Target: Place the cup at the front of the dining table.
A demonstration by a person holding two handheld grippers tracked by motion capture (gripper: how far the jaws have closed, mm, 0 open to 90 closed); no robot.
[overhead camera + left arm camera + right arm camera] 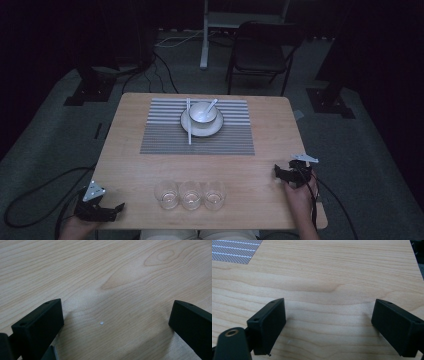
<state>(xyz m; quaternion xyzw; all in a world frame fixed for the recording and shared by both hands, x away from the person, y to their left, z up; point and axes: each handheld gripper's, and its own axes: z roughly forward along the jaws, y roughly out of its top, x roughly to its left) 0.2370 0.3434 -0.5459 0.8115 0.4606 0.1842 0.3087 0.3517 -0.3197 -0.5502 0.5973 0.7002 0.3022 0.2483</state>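
Observation:
On a striped grey placemat (165,137) at the far middle of the wooden table (135,170) stands a white plate (200,130) with a white bowl (202,112) on it; a white spoon (212,104) leans in the bowl and white chopsticks (189,122) lie across the plate's left side. Three clear glasses (190,195) stand in a row near the front edge. My left gripper (117,207) rests open at the front left corner, its jaws wide over bare wood (115,312). My right gripper (277,172) is open at the right edge, nothing between its jaws (328,315).
A dark folding chair (262,50) and a white stand (205,35) are beyond the table's far edge. Cables trail on the grey floor at left and right. A corner of the placemat (234,251) lies ahead of the right gripper.

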